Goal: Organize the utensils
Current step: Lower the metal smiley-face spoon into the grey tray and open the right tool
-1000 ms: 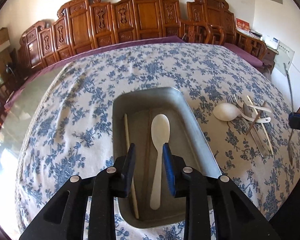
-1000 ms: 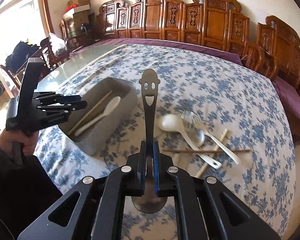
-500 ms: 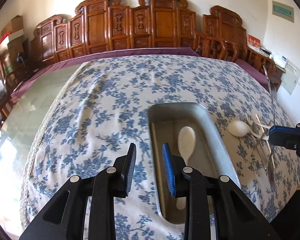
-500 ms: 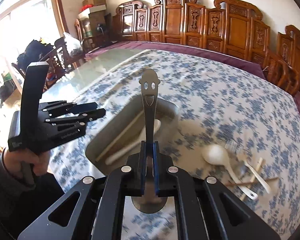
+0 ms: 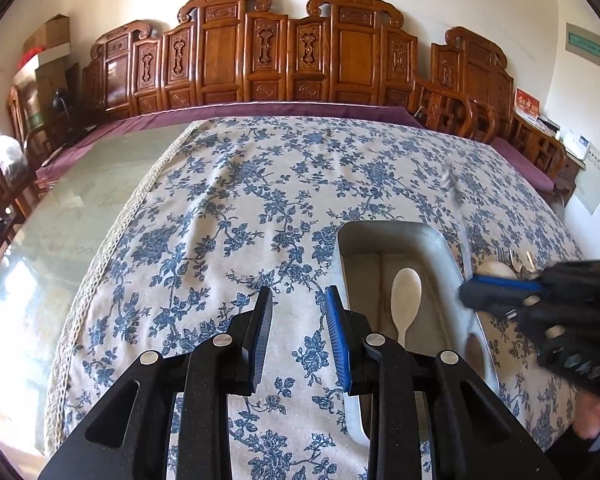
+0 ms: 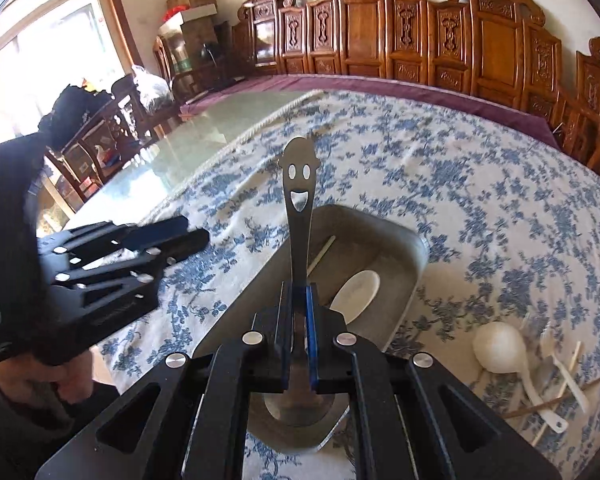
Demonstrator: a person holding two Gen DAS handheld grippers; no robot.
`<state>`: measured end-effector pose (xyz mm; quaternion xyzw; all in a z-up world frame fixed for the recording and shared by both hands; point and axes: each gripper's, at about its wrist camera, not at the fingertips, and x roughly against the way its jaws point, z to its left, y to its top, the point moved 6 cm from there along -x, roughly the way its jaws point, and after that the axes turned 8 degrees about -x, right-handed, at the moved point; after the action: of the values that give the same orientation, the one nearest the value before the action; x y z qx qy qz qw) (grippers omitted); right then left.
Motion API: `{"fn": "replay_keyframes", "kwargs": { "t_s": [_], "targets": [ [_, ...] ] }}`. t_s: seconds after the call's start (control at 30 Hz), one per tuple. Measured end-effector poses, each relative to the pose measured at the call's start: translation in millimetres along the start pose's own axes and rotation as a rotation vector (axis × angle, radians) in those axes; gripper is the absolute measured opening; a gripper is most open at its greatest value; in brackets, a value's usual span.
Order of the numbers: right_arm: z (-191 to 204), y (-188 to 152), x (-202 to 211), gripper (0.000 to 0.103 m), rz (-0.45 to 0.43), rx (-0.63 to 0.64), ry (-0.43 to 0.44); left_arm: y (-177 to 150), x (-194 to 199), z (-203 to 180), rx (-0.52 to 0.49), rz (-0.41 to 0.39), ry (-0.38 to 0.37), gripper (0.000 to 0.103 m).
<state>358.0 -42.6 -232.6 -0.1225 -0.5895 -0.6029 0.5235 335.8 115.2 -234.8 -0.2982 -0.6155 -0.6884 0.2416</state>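
A grey metal tray (image 5: pixel 452 252) (image 6: pixel 412 248) sits on the floral tablecloth and holds a white spoon (image 5: pixel 406 300) (image 6: pixel 358 288) and a pale chopstick (image 6: pixel 320 256). My right gripper (image 6: pixel 298 300) is shut on a metal spoon with a smiley-face handle (image 6: pixel 299 184), held over the tray's near end; it shows at the right of the left wrist view (image 5: pixel 500 290). My left gripper (image 5: pixel 298 316) is open and empty, over the cloth left of the tray.
Loose utensils lie right of the tray: a white spoon (image 6: pixel 500 346), a white fork (image 6: pixel 560 364) and chopsticks (image 6: pixel 540 404). Carved wooden chairs (image 5: pixel 284 56) line the far side. Bare glass tabletop (image 5: pixel 72 216) lies to the left.
My left gripper has moved left, off the tray and over the cloth. My right gripper has carried the metal spoon left from the utensil pile to above the tray.
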Motion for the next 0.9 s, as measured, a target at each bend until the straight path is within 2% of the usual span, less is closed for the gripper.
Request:
{"fn": "replay_keyframes", "kwargs": {
  "t_s": [0.4,0.9],
  "targets": [
    [-8,-23,-43,0.008,0.073,-0.010,-0.049,1,1,0,0.008,-0.005,-0.016,0.026],
    [-22,-15,-30,0.009,0.027,-0.045,-0.052,4,7,-6,0.007,-0.033,-0.019,0.026]
  ]
}}
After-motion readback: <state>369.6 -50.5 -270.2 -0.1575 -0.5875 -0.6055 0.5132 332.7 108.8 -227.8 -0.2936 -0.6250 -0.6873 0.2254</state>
